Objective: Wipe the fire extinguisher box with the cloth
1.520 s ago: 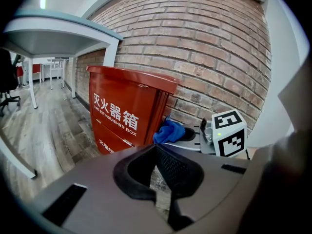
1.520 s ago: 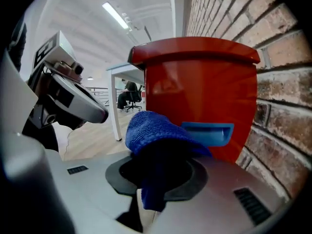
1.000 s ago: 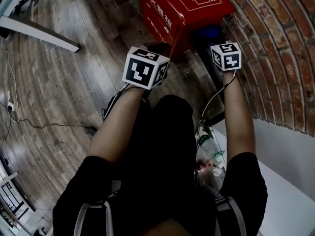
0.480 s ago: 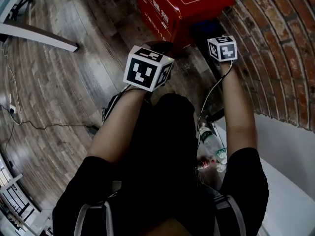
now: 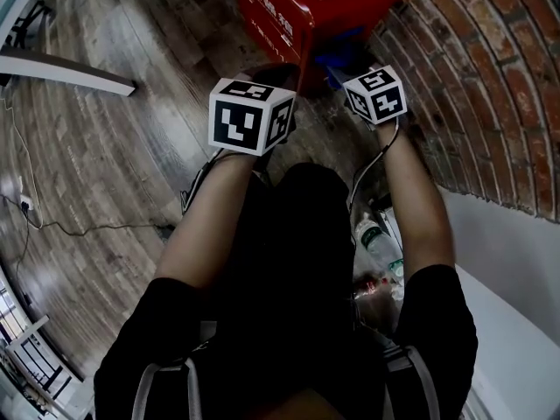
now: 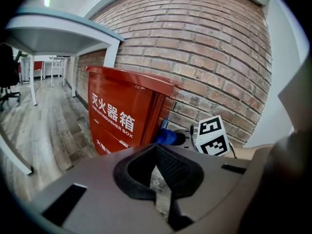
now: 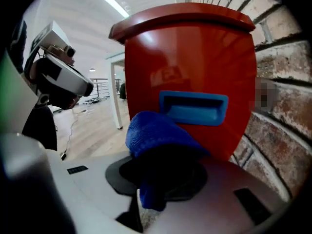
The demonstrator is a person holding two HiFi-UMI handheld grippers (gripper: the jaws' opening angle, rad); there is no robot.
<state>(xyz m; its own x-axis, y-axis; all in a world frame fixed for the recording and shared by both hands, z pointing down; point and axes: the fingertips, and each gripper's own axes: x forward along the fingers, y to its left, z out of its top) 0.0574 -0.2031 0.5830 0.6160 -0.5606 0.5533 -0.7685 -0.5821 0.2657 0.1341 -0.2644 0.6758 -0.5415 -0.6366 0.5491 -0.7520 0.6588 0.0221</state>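
The red fire extinguisher box [image 5: 306,7] stands on the floor against the brick wall, with white lettering on its long side [image 6: 114,118]. My right gripper [image 7: 163,177] is shut on a blue cloth [image 7: 156,133], held just in front of the box's end face, below its blue handle [image 7: 193,107]. In the head view the cloth [image 5: 343,57] shows beyond the right gripper's marker cube [image 5: 376,94]. My left gripper [image 6: 157,155] is shut with nothing in it. It hangs short of the box's near corner, beside the right gripper's cube [image 6: 213,135].
A brick wall [image 5: 472,86] runs along the right, close behind the box. A white table leg [image 5: 66,68] and a cable [image 5: 79,224] lie on the wooden floor at the left. Plastic bottles [image 5: 372,239] sit by the person's legs, next to a white surface [image 5: 516,322].
The right gripper with the cloth has moved left and closer to the box's end face. The left gripper has shifted slightly left. The box sits higher in the head view.
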